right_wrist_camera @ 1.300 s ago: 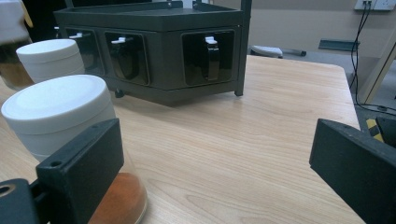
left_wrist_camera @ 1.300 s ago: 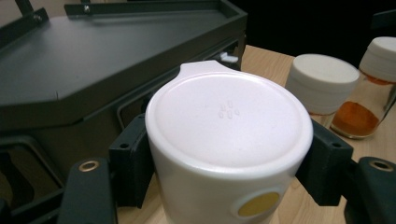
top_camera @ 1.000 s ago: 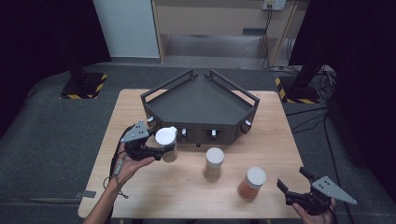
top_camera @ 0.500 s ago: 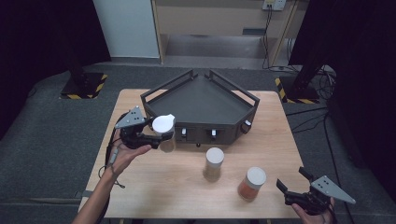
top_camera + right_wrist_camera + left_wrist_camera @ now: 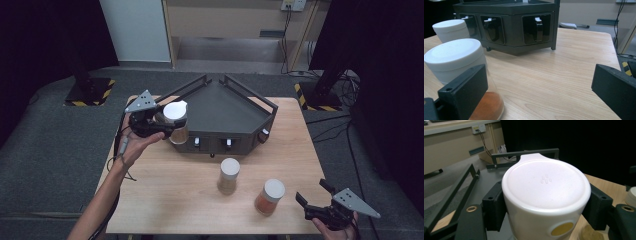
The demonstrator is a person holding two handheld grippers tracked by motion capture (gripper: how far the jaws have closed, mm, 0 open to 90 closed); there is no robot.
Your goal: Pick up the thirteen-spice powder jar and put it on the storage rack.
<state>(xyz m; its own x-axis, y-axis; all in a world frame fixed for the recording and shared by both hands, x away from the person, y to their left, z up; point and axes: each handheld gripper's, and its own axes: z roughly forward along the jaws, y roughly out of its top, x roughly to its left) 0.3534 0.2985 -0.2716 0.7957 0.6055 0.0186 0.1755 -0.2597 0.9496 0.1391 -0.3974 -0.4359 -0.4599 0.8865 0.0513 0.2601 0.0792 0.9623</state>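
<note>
We see a lab: black curtains flank the table (image 5: 300, 150), hazard-striped stand bases (image 5: 90, 92) behind it.

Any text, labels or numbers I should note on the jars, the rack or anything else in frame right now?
No readable text anywhere.
Held jar's lid: small embossed dots, no letters.
Held jar's side: a plain yellow round sticker, no print visible.
Black rack: small white tabs on its front, too small to tell any marking.
Floor bases: yellow-black hazard stripes, no words.
</note>
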